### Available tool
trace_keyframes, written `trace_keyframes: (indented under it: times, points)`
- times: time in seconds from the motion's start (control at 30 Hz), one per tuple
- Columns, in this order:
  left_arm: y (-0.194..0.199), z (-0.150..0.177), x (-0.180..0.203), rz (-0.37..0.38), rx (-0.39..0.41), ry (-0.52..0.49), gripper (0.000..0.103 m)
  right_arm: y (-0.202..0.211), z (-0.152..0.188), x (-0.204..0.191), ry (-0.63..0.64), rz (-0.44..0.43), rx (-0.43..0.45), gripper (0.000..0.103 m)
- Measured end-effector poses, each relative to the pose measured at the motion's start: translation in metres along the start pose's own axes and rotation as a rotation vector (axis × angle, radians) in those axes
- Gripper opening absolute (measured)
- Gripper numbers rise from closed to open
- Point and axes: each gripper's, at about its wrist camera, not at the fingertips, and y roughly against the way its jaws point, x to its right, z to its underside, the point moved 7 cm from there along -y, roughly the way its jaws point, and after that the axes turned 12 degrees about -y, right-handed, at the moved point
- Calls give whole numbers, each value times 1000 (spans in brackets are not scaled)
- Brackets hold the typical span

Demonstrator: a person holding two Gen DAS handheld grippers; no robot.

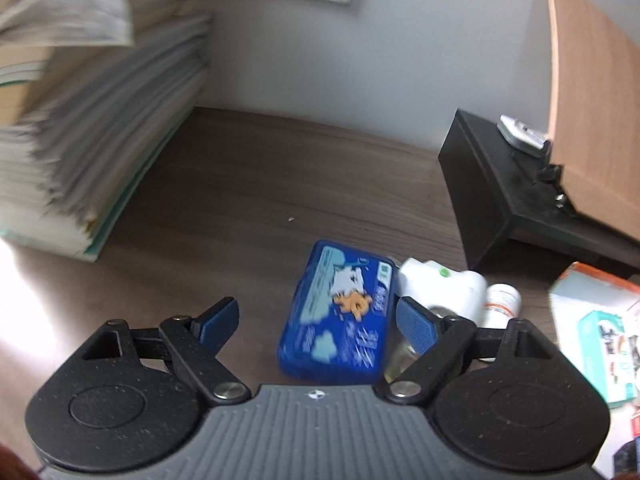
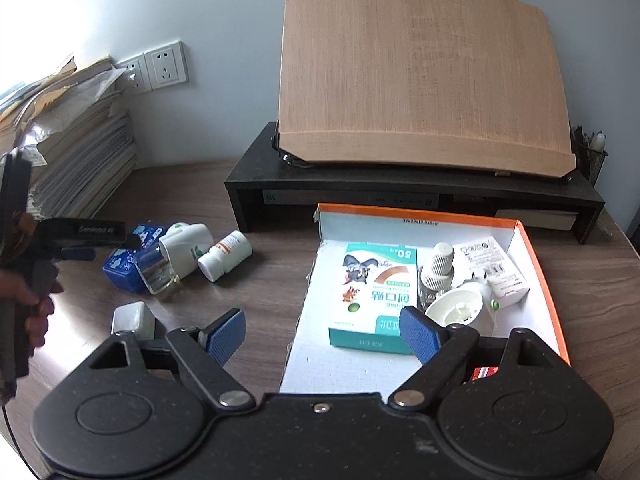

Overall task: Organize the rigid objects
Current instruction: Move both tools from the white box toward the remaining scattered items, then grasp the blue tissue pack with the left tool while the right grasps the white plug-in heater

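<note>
Left wrist view: looks steeply down along its tool (image 1: 318, 326), close over the blue tin (image 1: 338, 316); somewhat blurred. Right wrist view: sits farther back and right of that tin (image 2: 128, 260), facing the orange-rimmed box (image 2: 540, 264) and wall. Both share the tin, the bottles beside it, the paper stack (image 1: 92, 128) and black riser (image 2: 248, 180).

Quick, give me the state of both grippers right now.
Left gripper: open, nothing gripped; the blue box lies between its fingers.
Right gripper: open, empty, above the open carton.
</note>
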Motion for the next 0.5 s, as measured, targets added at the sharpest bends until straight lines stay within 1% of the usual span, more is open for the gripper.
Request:
trace_keyframes:
  times: [0.13,0.2,0.23,0.3,0.33,0.37,0.4,0.5]
  points:
    - [-23,-2,5,59,-33,-49,87,-7,5,0,-3,7,-22,99]
    - [-29,-1,6,67,-39,-66,87,-9,5,0,-6,7,-29,99]
    - [-33,-1,5,72,-43,-69,85,-10,6,-1,-7,3,-32,99]
    - [-34,-2,3,59,-31,-91,83,-13,5,-5,-3,-9,-39,99]
    - [-34,-1,2,50,-23,-112,78,-15,5,-7,0,-15,-42,99]
    - [-34,-1,1,40,-16,-131,68,-16,5,-11,2,-25,-47,99]
    - [-32,0,0,31,-11,-144,64,-19,5,-15,3,-39,-55,99]
    - [-27,3,-3,22,-9,-140,62,-27,5,-32,-9,-99,-91,99]
